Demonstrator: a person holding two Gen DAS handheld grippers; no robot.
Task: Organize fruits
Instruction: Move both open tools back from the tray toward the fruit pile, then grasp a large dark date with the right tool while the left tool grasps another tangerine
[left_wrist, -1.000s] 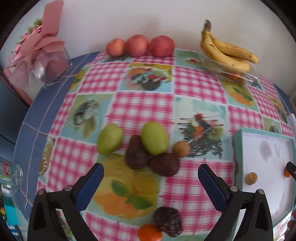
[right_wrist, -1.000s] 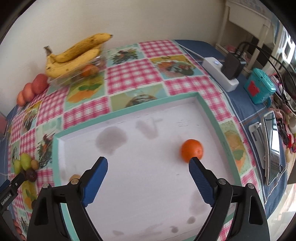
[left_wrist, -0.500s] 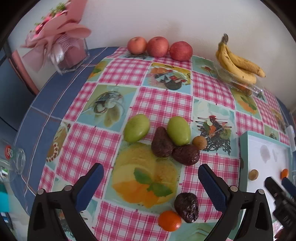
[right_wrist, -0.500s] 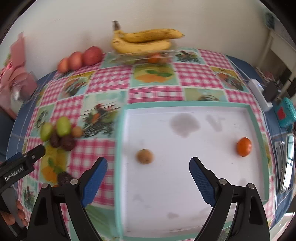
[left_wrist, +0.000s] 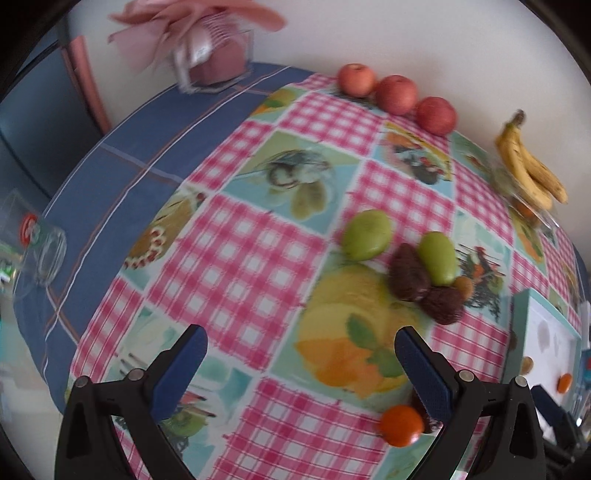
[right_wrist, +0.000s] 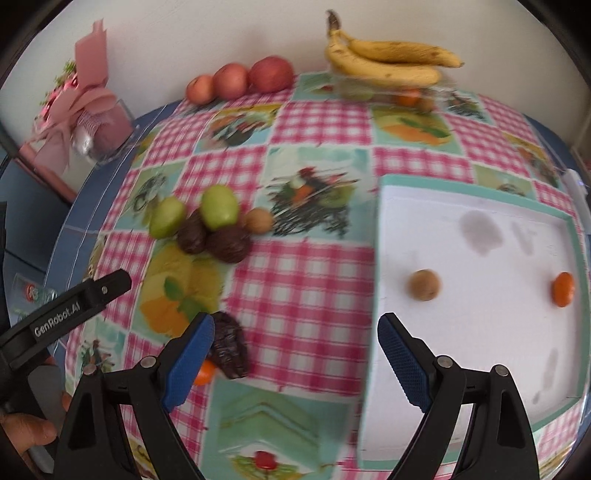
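**Dark fruit beside right gripper's left finger**

The dark fruit (right_wrist: 229, 349) lies on the desk (right_wrist: 303, 295) lower left of frame, an orange (right_wrist: 204, 372) touching it, left of the tray (right_wrist: 380, 258). Right gripper (right_wrist: 295, 354) open, empty, nearer; left gripper (left_wrist: 299, 365) open too.

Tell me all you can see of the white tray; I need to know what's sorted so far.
The white tray is a shallow rectangle with a raised teal rim, lying flat on the checked tablecloth to the right of the loose fruit. Its matte floor carries greyish stains. Inside lie only a small brown round fruit and a small orange fruit, well apart. Neither pair of tongs touches it.
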